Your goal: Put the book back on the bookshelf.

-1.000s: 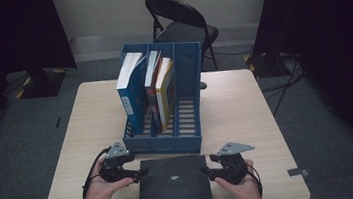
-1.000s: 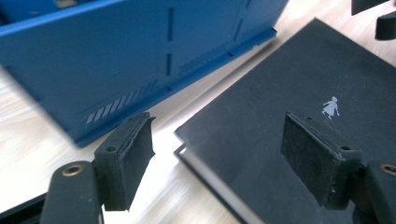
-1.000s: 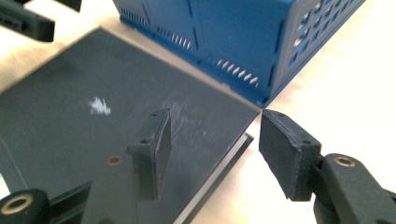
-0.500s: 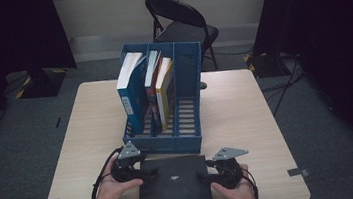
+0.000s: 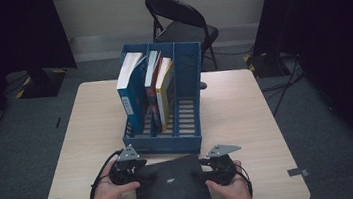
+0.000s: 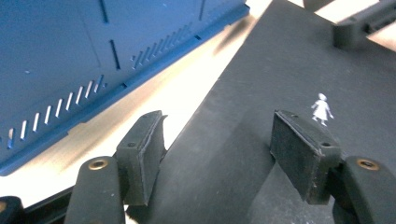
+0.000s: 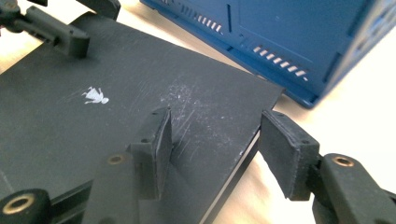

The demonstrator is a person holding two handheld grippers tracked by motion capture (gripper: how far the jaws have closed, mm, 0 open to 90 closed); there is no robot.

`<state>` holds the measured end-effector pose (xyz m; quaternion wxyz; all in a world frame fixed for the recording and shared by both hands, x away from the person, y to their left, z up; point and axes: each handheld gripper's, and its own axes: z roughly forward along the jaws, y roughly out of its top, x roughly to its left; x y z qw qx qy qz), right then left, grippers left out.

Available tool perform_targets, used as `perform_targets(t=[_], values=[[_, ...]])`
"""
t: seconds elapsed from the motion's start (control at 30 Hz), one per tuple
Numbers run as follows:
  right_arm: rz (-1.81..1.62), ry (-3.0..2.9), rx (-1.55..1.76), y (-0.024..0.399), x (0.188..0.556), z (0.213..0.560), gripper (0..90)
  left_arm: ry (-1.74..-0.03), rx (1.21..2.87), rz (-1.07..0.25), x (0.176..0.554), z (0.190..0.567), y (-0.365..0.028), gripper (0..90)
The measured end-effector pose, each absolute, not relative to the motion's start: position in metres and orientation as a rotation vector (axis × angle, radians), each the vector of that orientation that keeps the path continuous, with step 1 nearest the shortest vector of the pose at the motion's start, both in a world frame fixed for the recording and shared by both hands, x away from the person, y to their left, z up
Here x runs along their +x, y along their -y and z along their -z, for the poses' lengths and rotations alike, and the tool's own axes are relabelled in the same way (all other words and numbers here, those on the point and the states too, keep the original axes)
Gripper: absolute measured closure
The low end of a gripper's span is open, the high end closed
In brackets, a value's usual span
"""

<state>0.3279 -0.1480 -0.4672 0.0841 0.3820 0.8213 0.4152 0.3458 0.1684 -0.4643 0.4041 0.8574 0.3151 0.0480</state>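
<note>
The black book (image 5: 171,185) lay flat on the worktop (image 5: 247,116) before the blue file rack (image 5: 165,106), and both hands had moved in onto its side edges. The left tool (image 5: 140,170) had been closing, one pad over the cover; the right tool (image 5: 203,169) straddled the opposite edge. Both stood apart, unclamped, so lifting looked imminent.

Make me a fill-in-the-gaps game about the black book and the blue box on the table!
1. The flat black book lies on the pale wooden ____.
2. The blue plastic file box has ____ compartments.
3. The small figure printed on the book's cover is ____.
4. The file box's right compartment is ____.

Missing words: table; three; white; empty
</note>
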Motion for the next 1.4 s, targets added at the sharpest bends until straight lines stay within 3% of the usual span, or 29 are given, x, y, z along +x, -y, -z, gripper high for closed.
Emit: perform_targets(t=[0.47, 0.63, 0.77, 1.07, 1.4], values=[[-1.241, -2.442, 1.051, 0.107, 0.345, 0.467, 50.0, -0.753, 2.168, -0.076, 0.340, 0.465, -0.164, 40.3], [-1.289, -2.451, 1.062, 0.115, 0.343, 0.465, 50.1, -0.772, 2.117, -0.069, 0.338, 0.469, -0.168, 41.3], [-1.324, -2.445, 1.077, 0.131, 0.327, 0.456, 48.5, -0.791, 2.121, -0.094, 0.335, 0.468, -0.166, 40.3], [-1.307, -2.484, 1.087, 0.160, 0.278, 0.463, 44.1, -0.856, 2.113, -0.005, 0.342, 0.469, -0.167, 37.6], [-1.232, -2.545, 1.020, 0.160, 0.270, 0.468, 48.2, -0.849, 2.114, -0.005, 0.342, 0.469, -0.163, 37.7]])
